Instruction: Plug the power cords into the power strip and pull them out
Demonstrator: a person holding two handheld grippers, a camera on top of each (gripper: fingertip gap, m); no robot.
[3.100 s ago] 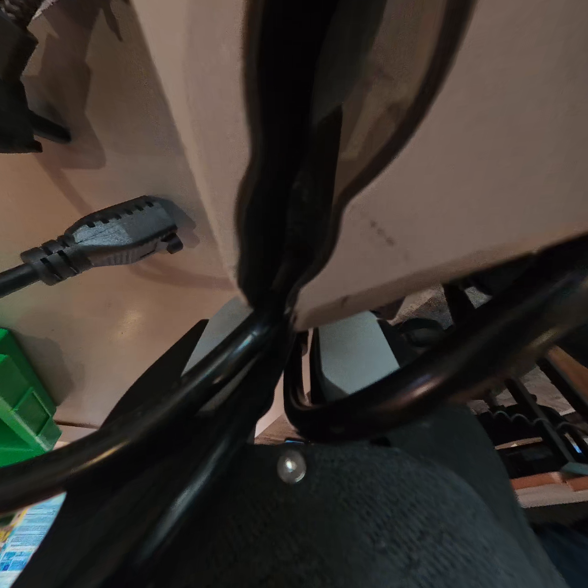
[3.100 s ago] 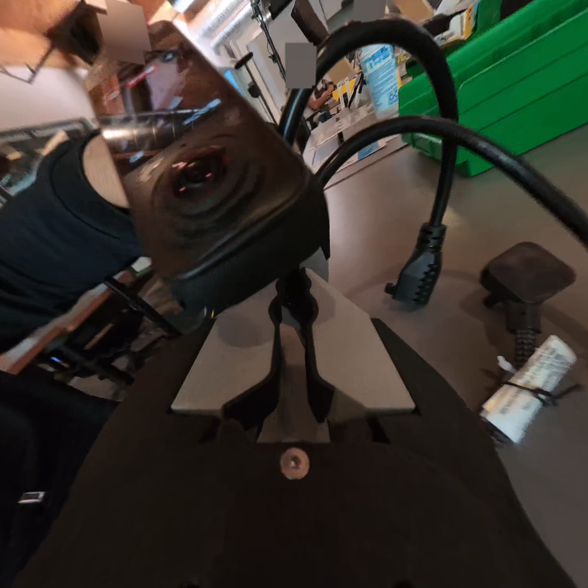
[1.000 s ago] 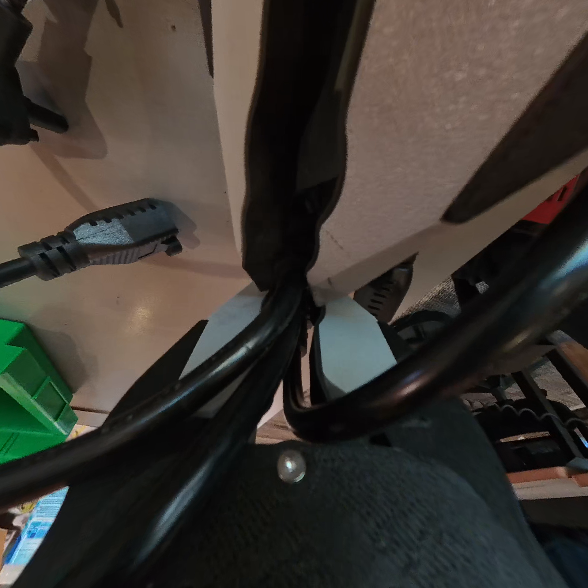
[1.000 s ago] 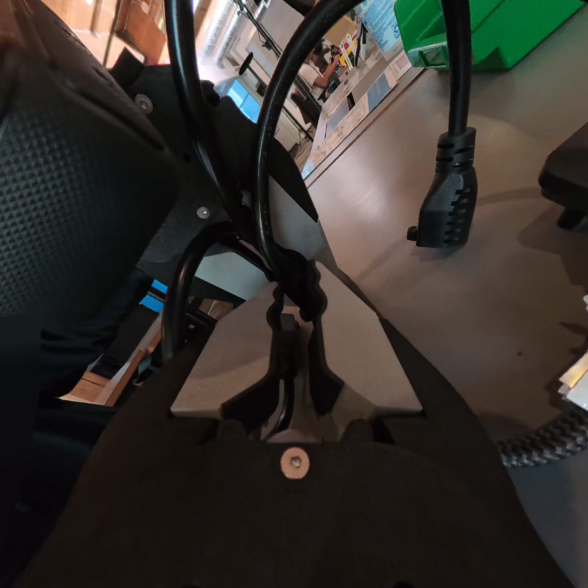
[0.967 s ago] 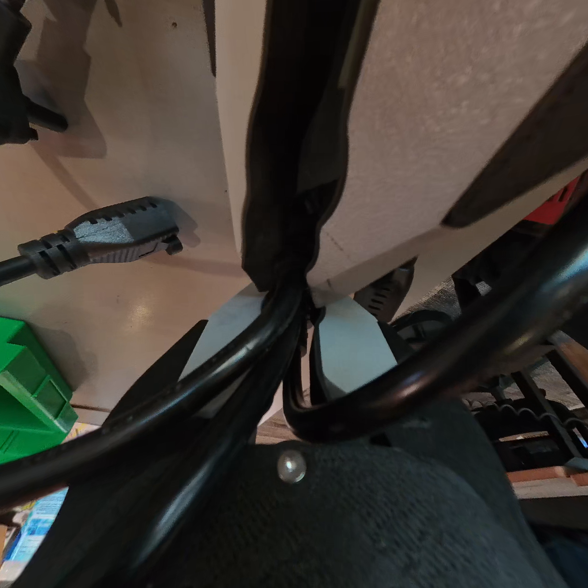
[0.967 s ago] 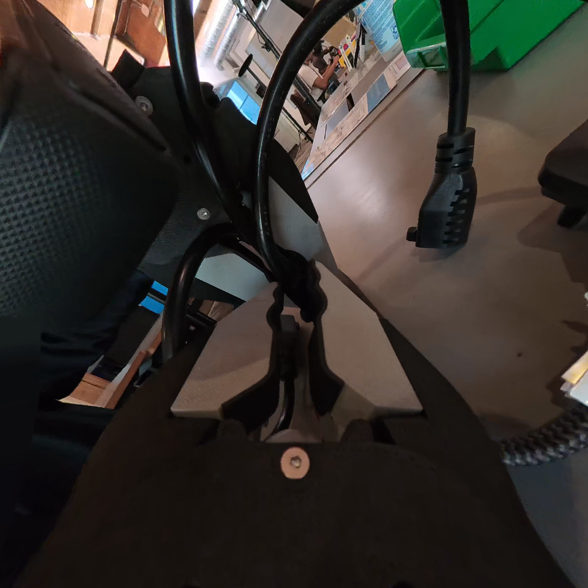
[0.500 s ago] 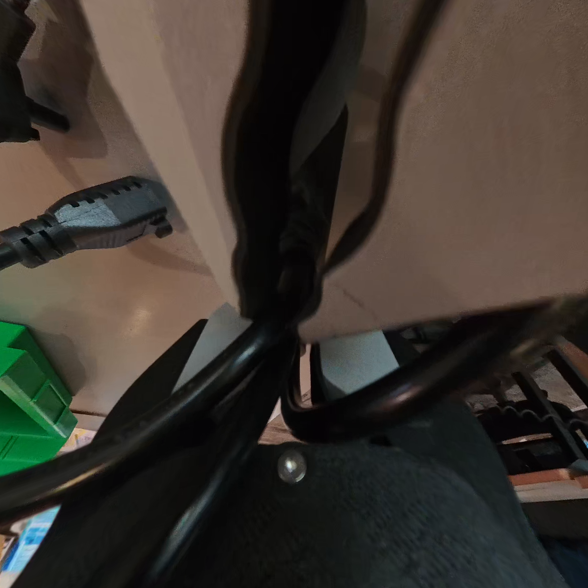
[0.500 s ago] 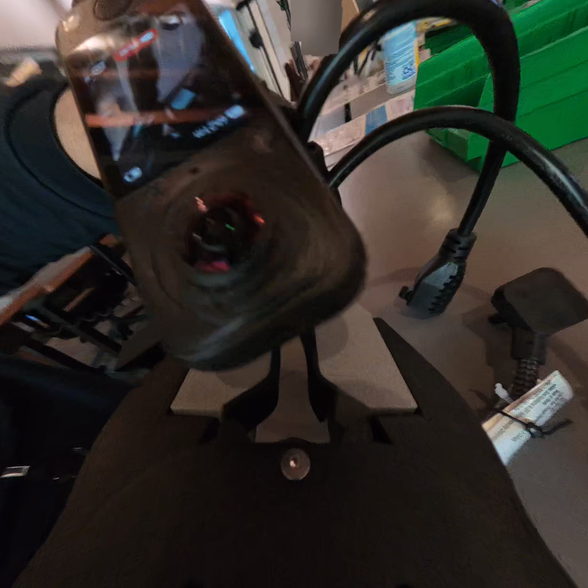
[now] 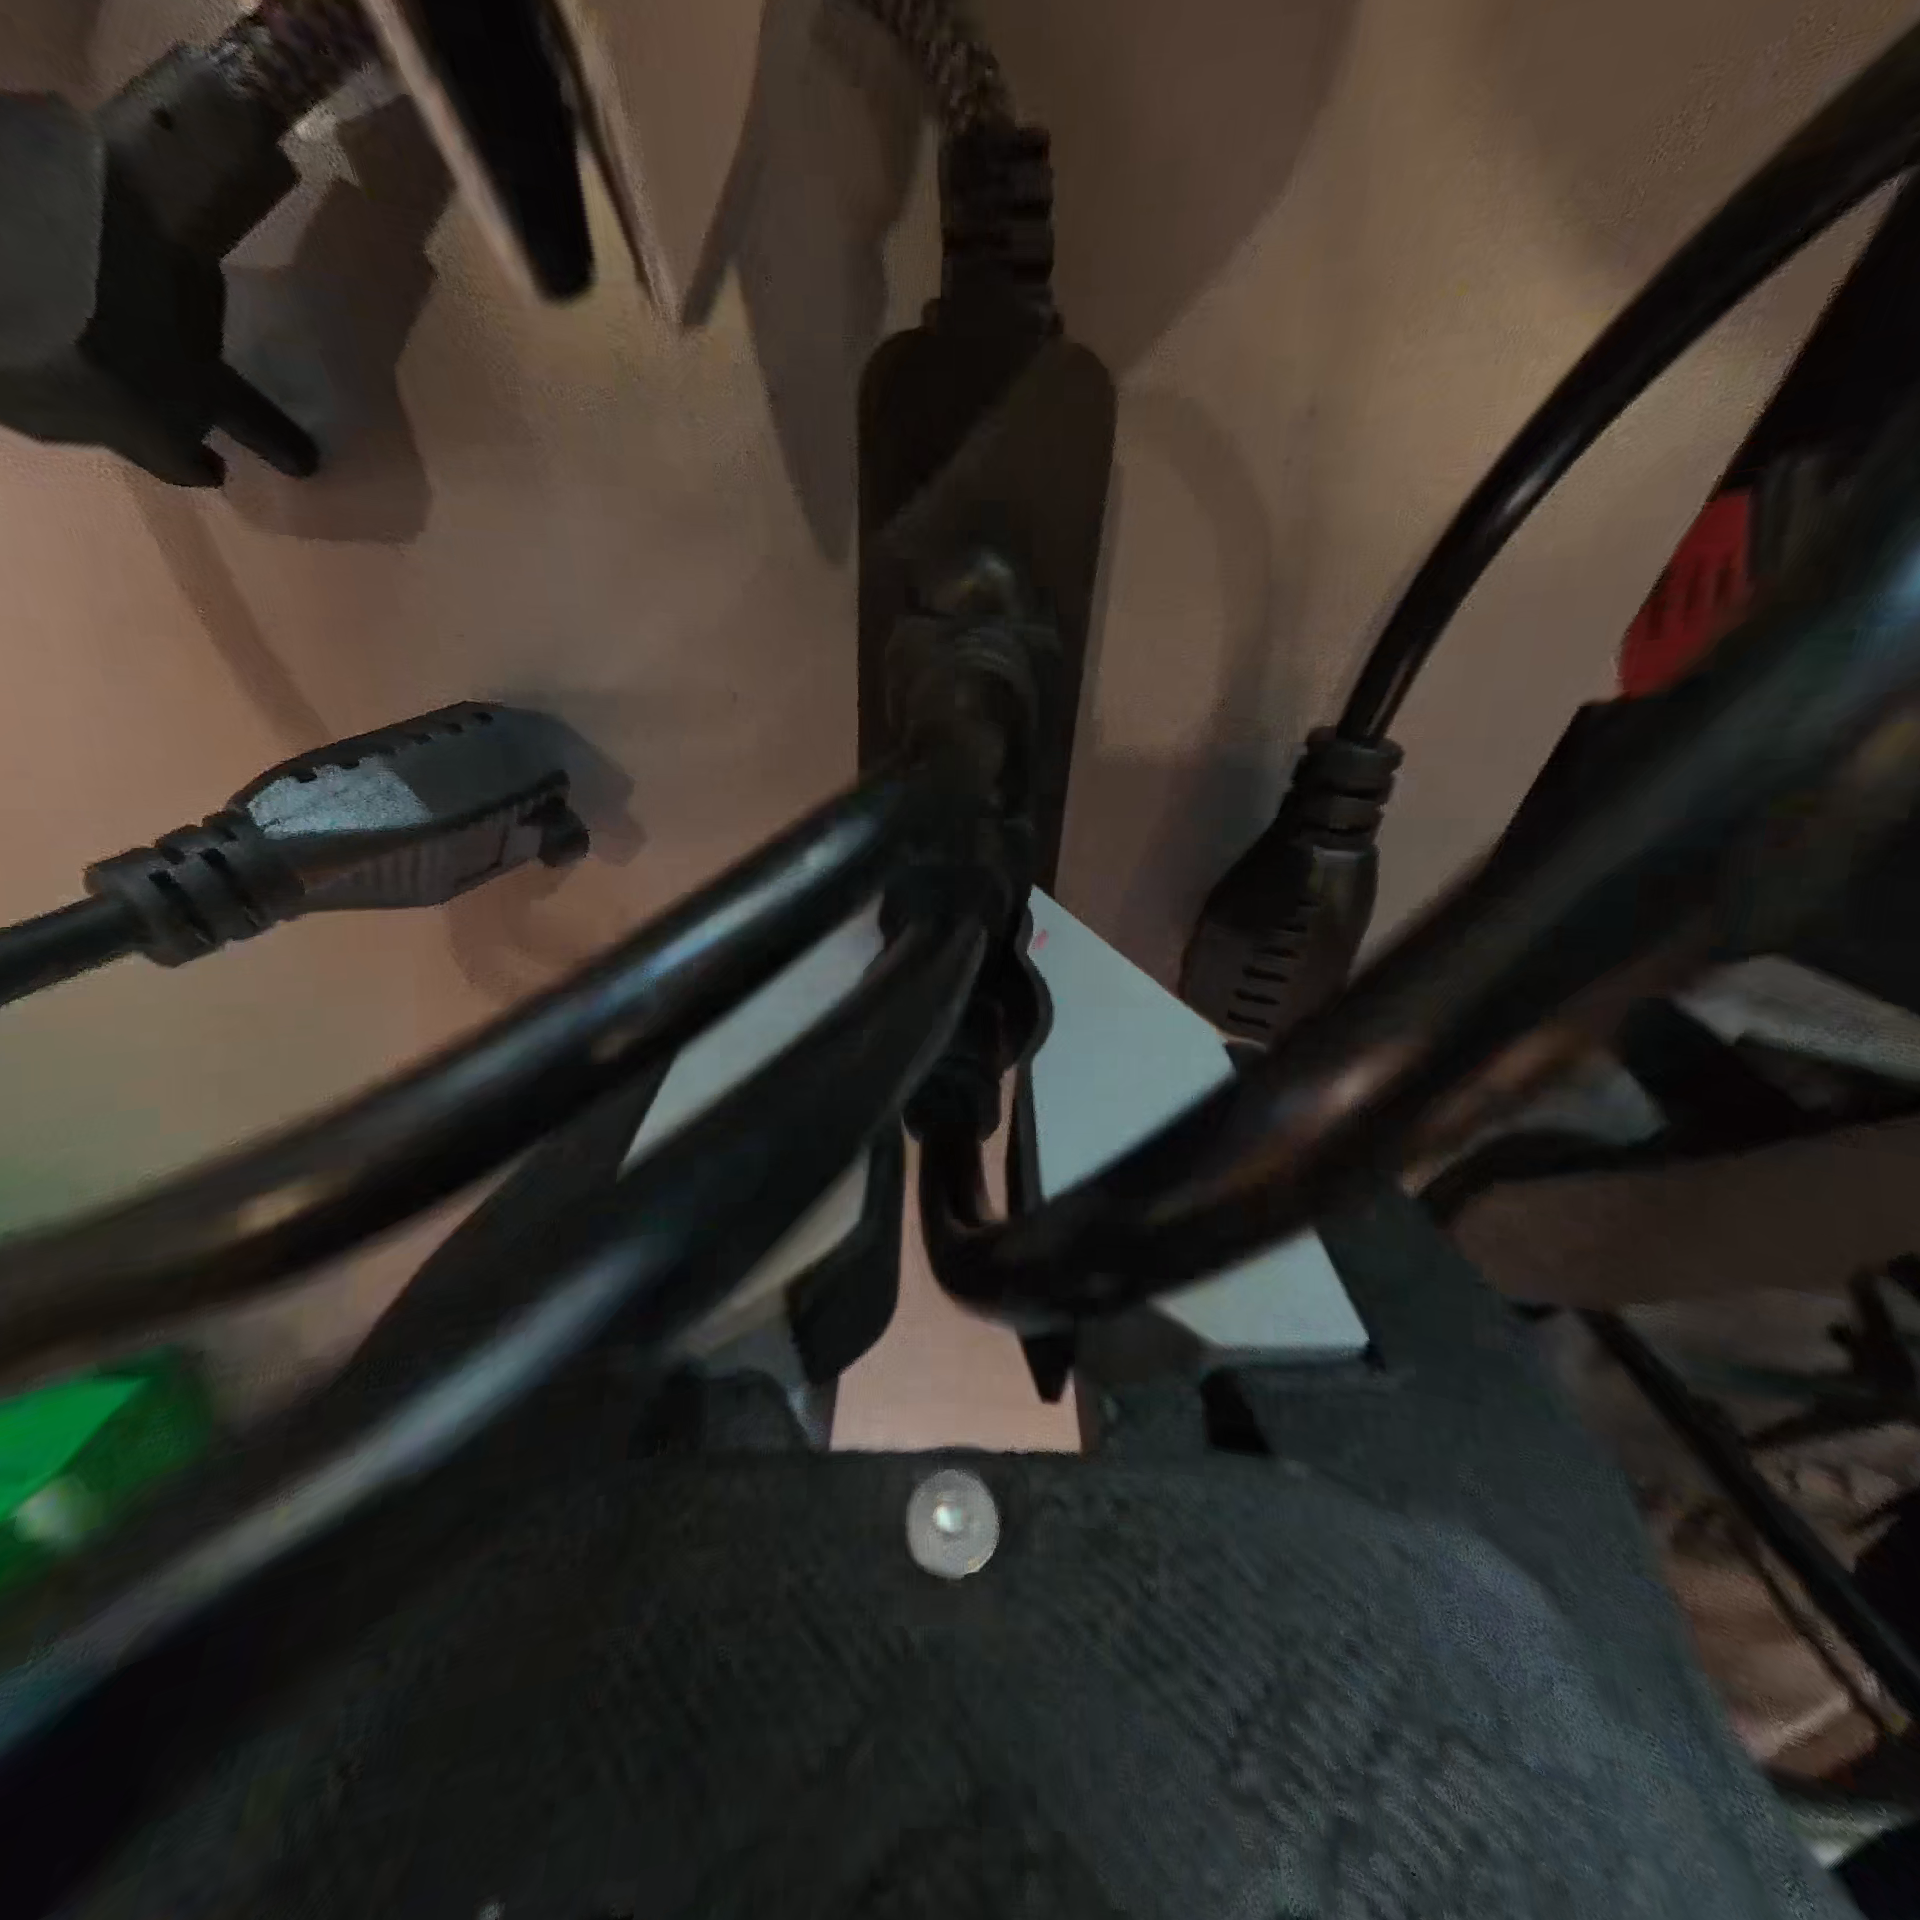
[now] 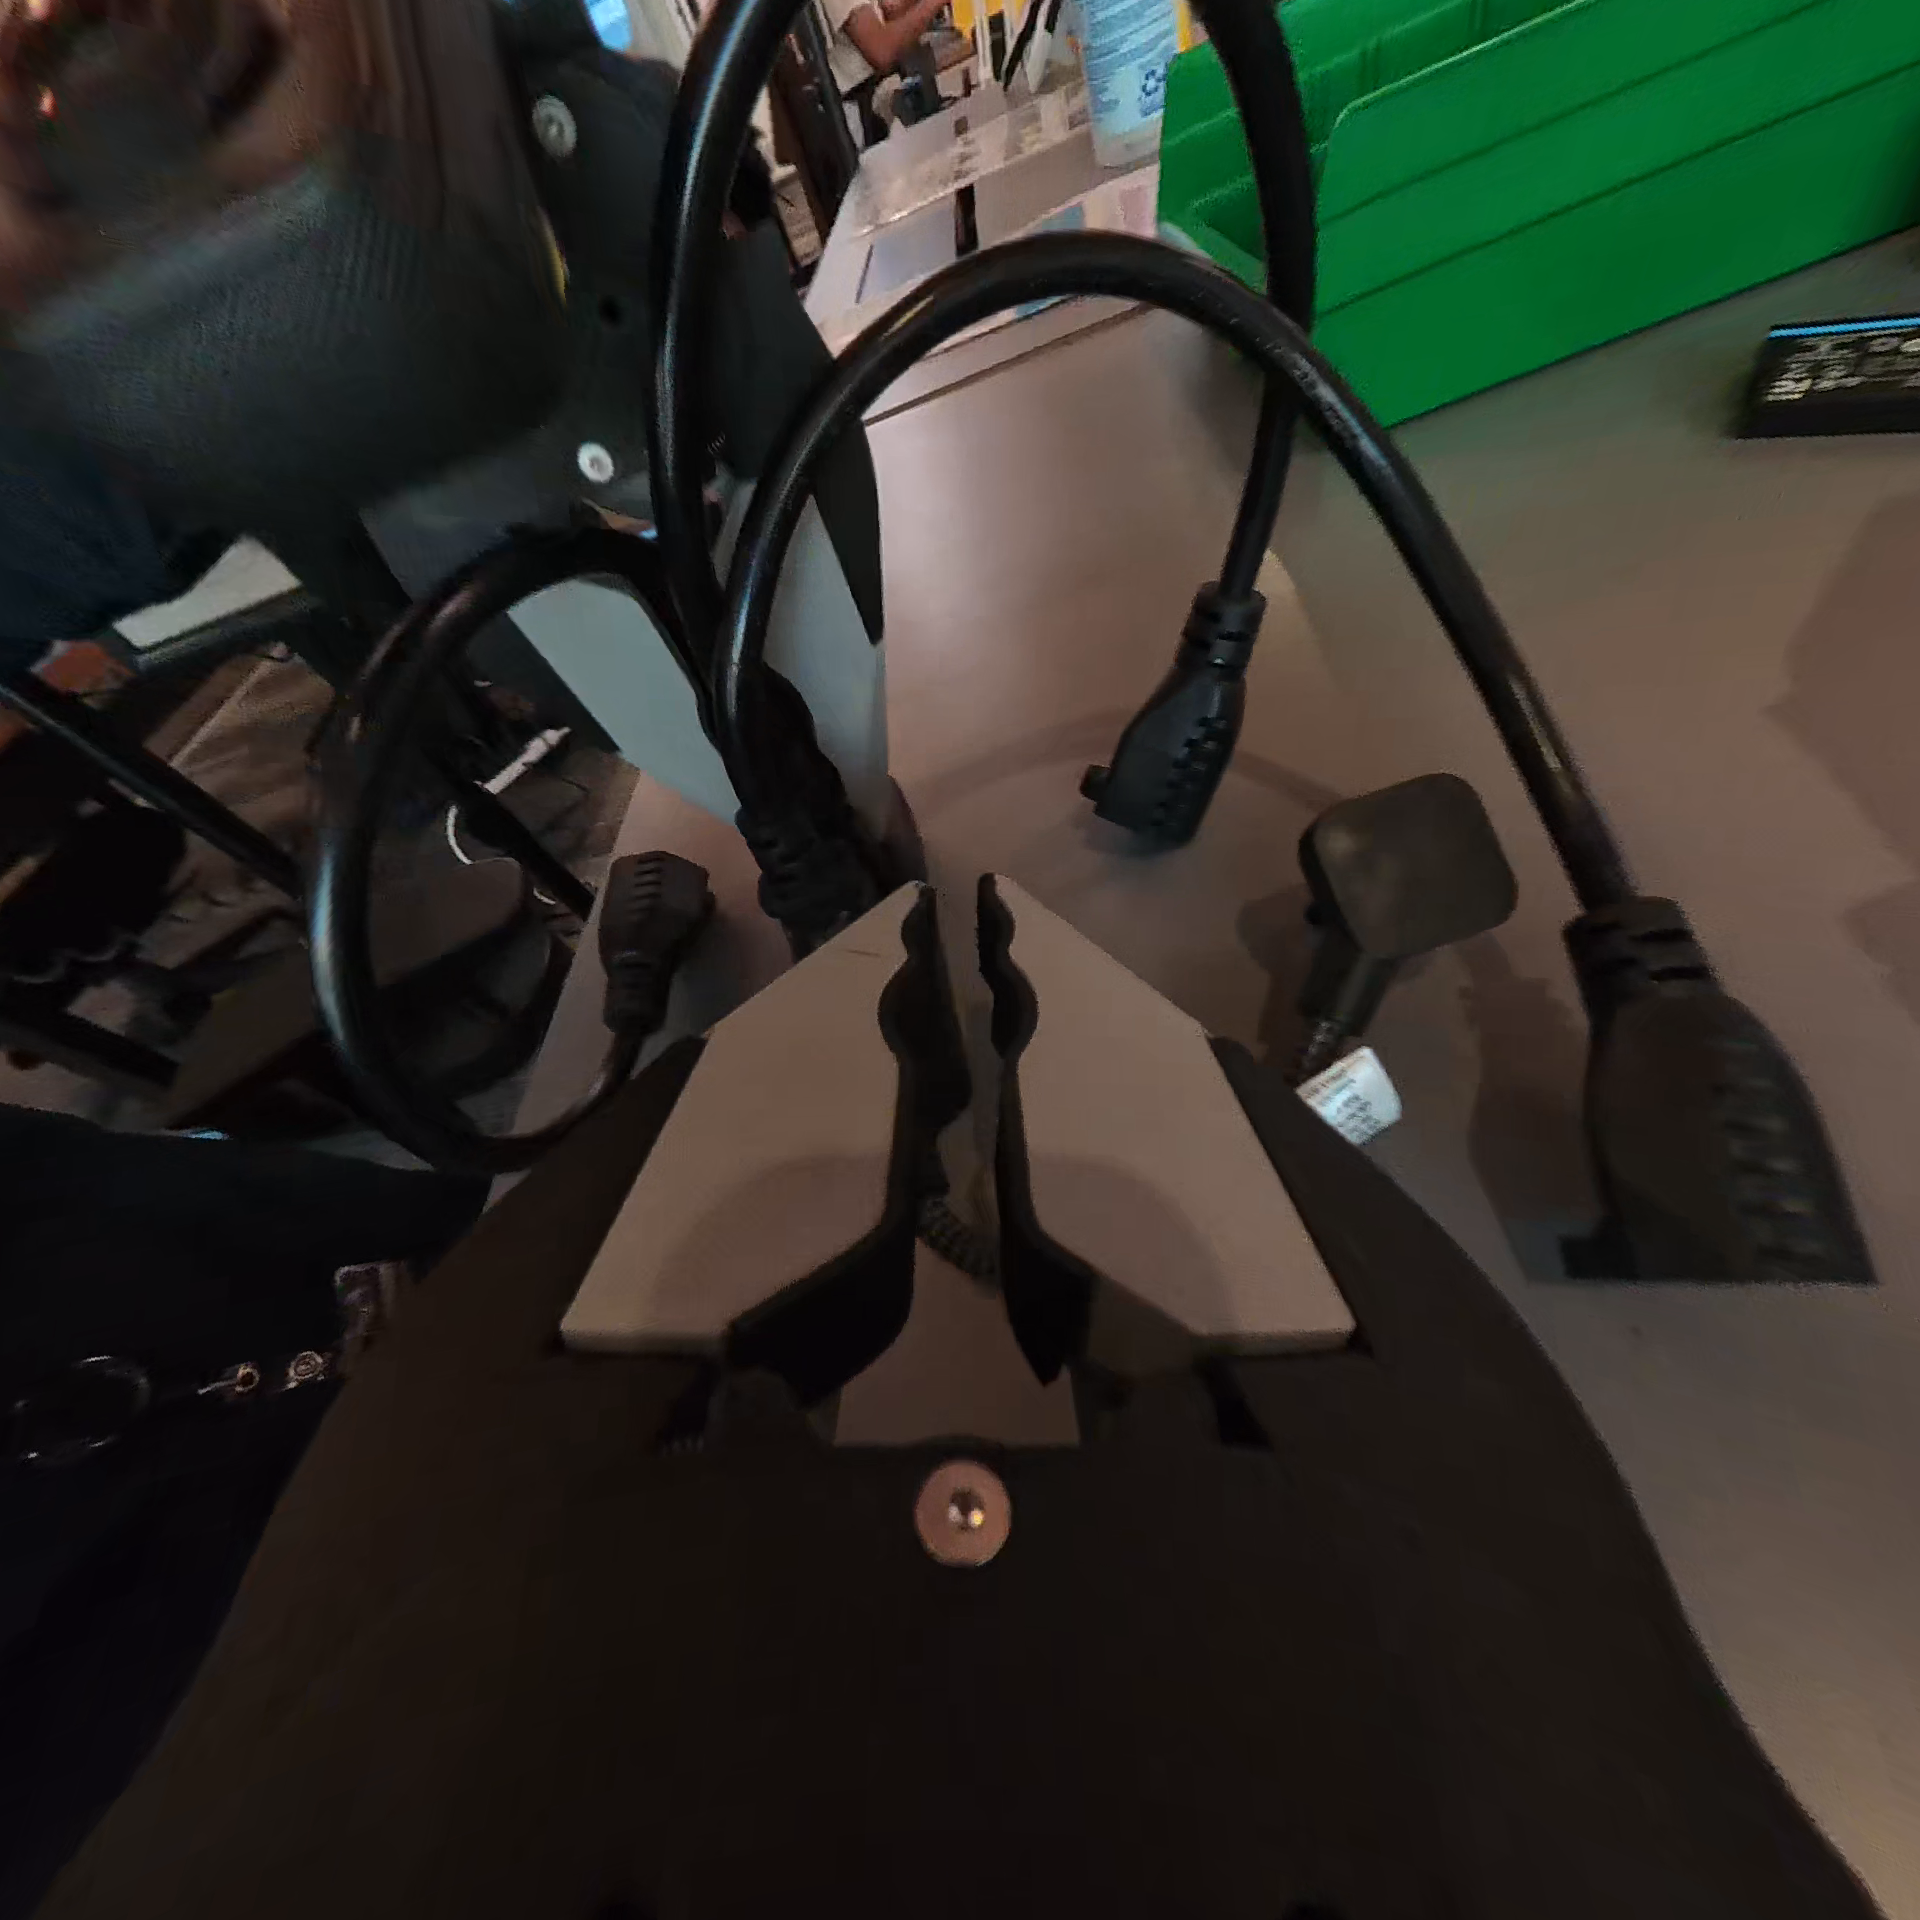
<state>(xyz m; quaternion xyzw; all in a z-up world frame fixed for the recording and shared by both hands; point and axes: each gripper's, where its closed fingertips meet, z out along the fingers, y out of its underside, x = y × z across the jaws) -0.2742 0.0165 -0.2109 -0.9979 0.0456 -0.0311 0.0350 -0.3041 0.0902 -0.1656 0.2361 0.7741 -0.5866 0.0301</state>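
Note:
My left gripper (image 9: 966, 997) is shut on the ribbed end of a black power cord (image 9: 520, 1039), right over the near end of a long black power strip (image 9: 1081, 468) with a braided lead. The right wrist view shows its pale fingers (image 10: 821, 644) clamped on that ribbed end (image 10: 800, 842). My right gripper (image 10: 958, 904) sits just in front of it, low over the table. Its fingertips stand almost together with only a thin slit, and table shows through between them. The strip is mostly hidden under these fingers.
Two loose cord connectors (image 10: 1174, 769) (image 10: 649, 925) and a flat black plug (image 10: 1403, 862) lie on the grey table. A large ribbed plug (image 10: 1704, 1122) stands at the right. Green bins (image 10: 1558, 156) and a black box (image 10: 1839, 374) are behind. The table edge and a person are at the left. One gripper's finger ends stand about 9 cm off the other's.
The two grippers, crossed close together half a second ago, have drawn apart, so the strip and table now show. My left gripper keeps its hold on the cord. My right fingers have narrowed.

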